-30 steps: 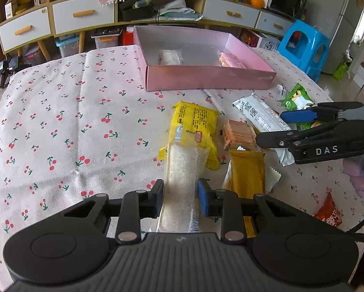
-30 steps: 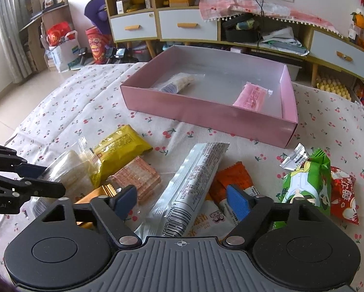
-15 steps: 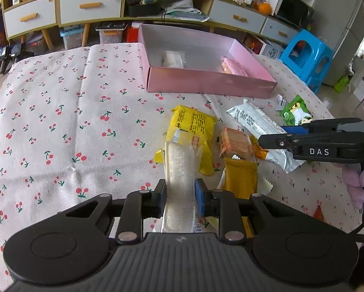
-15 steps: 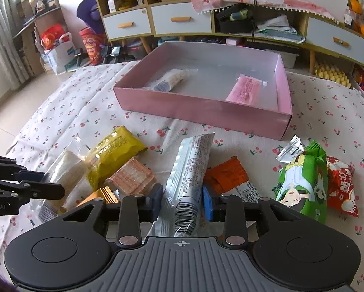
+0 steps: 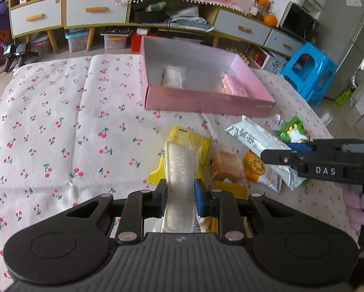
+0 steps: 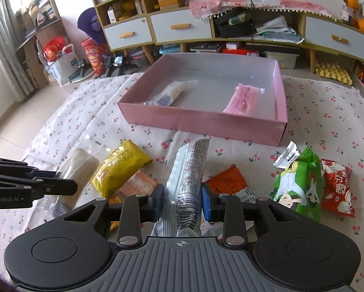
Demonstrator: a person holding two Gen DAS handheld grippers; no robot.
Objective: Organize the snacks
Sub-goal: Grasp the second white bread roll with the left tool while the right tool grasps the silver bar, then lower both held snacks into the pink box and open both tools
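Right wrist: fingers clamping silver pkt

Left gripper: pitched steeply down toward the near edge of the tabletop, fingers pressed on both sides of a clear-wrapped snack. Jaws have just been closing; pads now in contact with the wrapper.

Right gripper: same downward pitch, level with the left one, fingers clamped on a silver packet at its barcode end. A gloved hand holds its handle at the right edge of the left view.
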